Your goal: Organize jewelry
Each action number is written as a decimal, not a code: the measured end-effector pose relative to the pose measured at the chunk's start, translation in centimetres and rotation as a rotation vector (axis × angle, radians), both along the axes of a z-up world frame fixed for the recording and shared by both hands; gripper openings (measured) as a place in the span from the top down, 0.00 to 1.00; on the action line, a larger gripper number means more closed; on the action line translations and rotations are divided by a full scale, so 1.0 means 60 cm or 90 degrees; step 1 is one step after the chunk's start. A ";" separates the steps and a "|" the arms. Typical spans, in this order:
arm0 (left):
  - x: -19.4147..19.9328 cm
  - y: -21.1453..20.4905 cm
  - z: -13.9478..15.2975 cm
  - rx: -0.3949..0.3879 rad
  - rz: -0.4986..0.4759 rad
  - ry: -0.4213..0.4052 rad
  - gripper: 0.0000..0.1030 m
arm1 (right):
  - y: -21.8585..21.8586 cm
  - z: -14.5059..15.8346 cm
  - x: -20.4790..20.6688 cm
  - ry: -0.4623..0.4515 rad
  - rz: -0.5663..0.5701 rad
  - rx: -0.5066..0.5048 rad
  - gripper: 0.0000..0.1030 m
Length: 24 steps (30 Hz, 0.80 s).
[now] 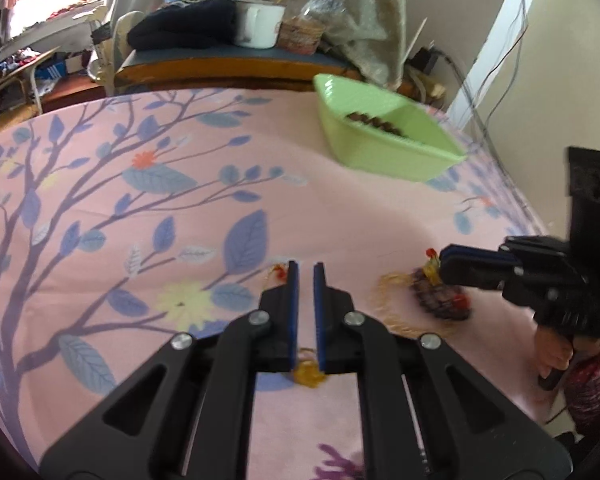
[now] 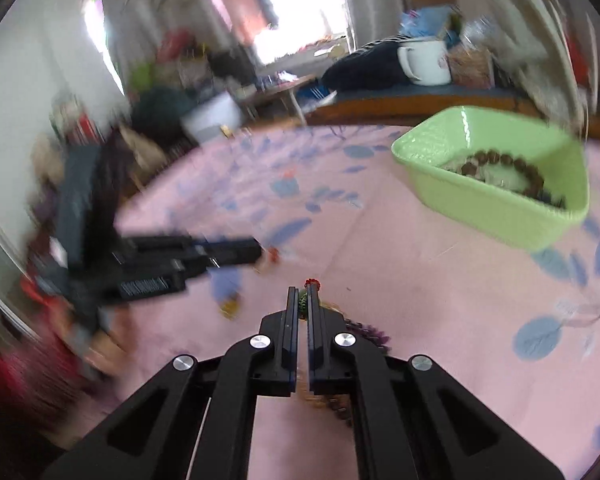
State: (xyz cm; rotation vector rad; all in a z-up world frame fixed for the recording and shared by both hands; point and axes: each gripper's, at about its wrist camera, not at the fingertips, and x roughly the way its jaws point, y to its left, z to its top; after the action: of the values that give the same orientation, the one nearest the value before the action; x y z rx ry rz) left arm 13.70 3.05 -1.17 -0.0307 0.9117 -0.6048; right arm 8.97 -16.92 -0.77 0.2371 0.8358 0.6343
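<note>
Black left gripper (image 1: pixel 307 266) angling down over pink cloth (image 1: pixel 340 208), nearly closed, pinching thin gold chain (image 1: pixel 308 372). Right gripper (image 2: pixel 303 292) clamping beaded piece (image 2: pixel 364 332). Green tray (image 2: pixel 500 204) well beyond, holding brown bead bracelet (image 2: pixel 504 164).

Left gripper (image 1: pixel 307 270) and right gripper (image 2: pixel 303 294) both closed, angled downward.
</note>
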 end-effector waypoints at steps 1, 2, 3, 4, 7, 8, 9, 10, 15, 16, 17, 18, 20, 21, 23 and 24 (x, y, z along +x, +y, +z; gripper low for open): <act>0.000 -0.001 0.005 -0.011 -0.005 0.002 0.94 | -0.018 0.003 0.004 0.015 -0.006 0.046 1.00; -0.001 -0.003 0.010 -0.023 -0.010 0.004 0.94 | -0.030 0.004 0.008 0.026 -0.011 0.077 1.00; -0.001 -0.006 0.016 -0.039 -0.016 0.008 0.93 | -0.039 0.004 0.010 0.035 -0.015 0.098 1.00; 0.001 -0.009 0.019 -0.055 -0.021 0.015 0.93 | -0.051 0.001 0.015 0.051 -0.022 0.130 1.00; 0.012 -0.029 0.031 -0.086 -0.035 0.032 0.94 | -0.079 -0.008 0.027 0.080 -0.046 0.173 1.00; 0.017 -0.038 0.036 -0.088 -0.039 0.032 0.94 | -0.089 -0.009 0.030 0.081 -0.057 0.177 1.00; 0.021 -0.047 0.040 -0.089 -0.044 0.031 0.94 | -0.094 -0.009 0.032 0.081 -0.063 0.179 1.00; 0.029 -0.062 0.048 -0.092 -0.053 0.029 0.94 | -0.105 -0.007 0.035 0.080 -0.073 0.184 1.00; 0.077 -0.121 0.077 -0.106 -0.082 0.024 0.93 | -0.159 0.019 0.056 0.050 -0.121 0.182 1.00; 0.094 -0.137 0.082 -0.108 -0.085 0.025 0.94 | -0.172 0.025 0.063 0.041 -0.135 0.180 1.00; 0.103 -0.142 0.084 -0.107 -0.085 0.025 0.93 | -0.181 0.029 0.070 0.036 -0.144 0.177 1.00; 0.114 -0.153 0.087 -0.106 -0.084 0.027 0.93 | -0.192 0.035 0.080 0.028 -0.156 0.173 1.00; 0.141 -0.175 0.089 -0.107 -0.084 0.036 0.94 | -0.204 0.039 0.097 0.020 -0.170 0.163 1.00; 0.152 -0.183 0.088 -0.104 -0.081 0.039 0.94 | -0.209 0.037 0.103 0.020 -0.175 0.158 1.00; 0.174 -0.203 0.083 -0.093 -0.079 0.048 0.93 | -0.215 0.032 0.120 0.019 -0.184 0.136 1.00; 0.182 -0.212 0.078 -0.082 -0.075 0.052 0.93 | -0.215 0.029 0.125 0.019 -0.187 0.126 1.00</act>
State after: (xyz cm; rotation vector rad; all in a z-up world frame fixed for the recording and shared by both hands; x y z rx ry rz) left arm 24.64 -9.66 3.49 -0.1193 0.9577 -0.7770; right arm 16.46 -29.84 0.99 0.5396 0.7489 0.4368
